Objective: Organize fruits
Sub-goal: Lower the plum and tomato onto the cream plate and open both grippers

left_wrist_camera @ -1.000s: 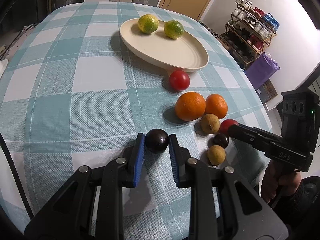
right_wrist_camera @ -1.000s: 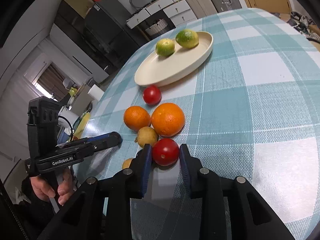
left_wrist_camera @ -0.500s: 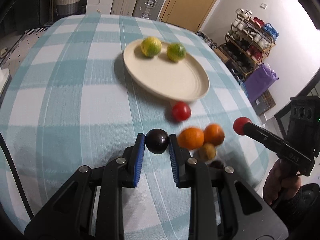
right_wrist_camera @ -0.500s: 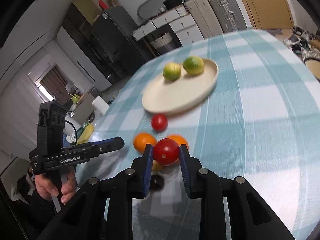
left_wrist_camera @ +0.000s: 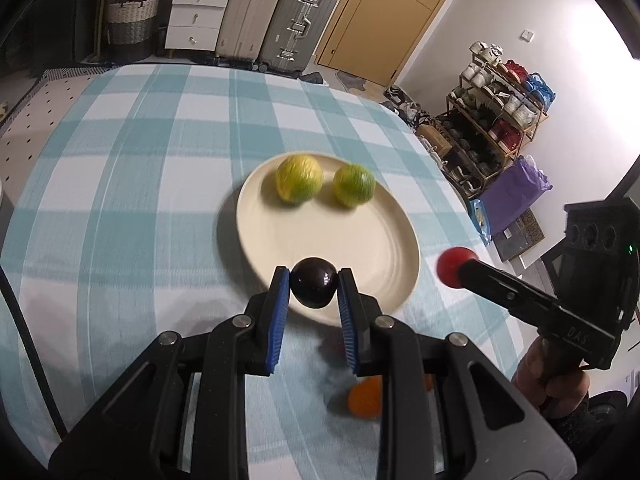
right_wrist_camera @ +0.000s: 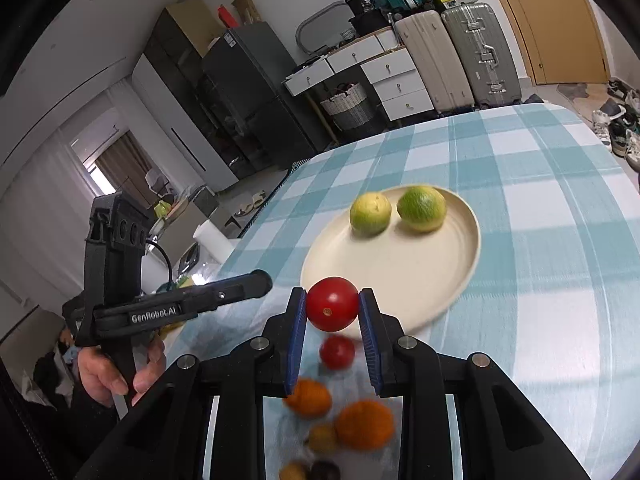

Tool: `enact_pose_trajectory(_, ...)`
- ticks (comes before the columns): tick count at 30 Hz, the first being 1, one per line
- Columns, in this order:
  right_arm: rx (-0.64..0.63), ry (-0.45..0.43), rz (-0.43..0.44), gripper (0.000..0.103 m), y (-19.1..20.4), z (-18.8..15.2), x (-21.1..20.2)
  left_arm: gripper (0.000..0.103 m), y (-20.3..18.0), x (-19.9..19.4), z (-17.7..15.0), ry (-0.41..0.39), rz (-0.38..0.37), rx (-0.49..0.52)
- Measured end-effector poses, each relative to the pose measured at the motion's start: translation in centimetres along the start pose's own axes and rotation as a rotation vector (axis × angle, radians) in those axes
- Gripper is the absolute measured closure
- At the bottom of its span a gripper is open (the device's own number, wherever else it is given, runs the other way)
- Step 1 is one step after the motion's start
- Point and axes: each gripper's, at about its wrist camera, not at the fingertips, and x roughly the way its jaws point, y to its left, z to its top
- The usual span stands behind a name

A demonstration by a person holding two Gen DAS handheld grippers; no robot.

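My left gripper is shut on a dark plum, held above the near rim of the cream plate. My right gripper is shut on a red tomato, held above the table just short of the plate. It also shows in the left wrist view. Two green-yellow limes lie at the plate's far side. On the cloth below lie another tomato, two oranges and several small fruits.
The table has a teal checked cloth. The left gripper's body is seen at the left in the right wrist view. Suitcases, drawers and a shoe rack stand beyond the table.
Both grippers have lifted their fruits off the cloth and moved forward toward the plate. The remaining fruits now lie below and behind the fingers.
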Motion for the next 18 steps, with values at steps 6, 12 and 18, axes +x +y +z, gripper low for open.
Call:
enact_pose_trajectory(6, 0.063, 0.011, 0.031, 0.076, -1.3, 3.2, 3.0, 0.082, 0.3, 2.7, 2.7, 0.007, 0.009, 0.005)
enact_pose_trajectory(12, 0.092, 0.035, 0.013, 0.076, -2.9, 5.3, 6.0, 0.082, 1.5, 5.1, 4.4, 0.017, 0.017, -0.012)
enact_pose_trajectory(18, 0.116, 0.081, -0.016, 0.076, -4.4, 6.0, 9.1, 0.082, 2.4, 7.4, 5.3, 0.045, 0.012, -0.018)
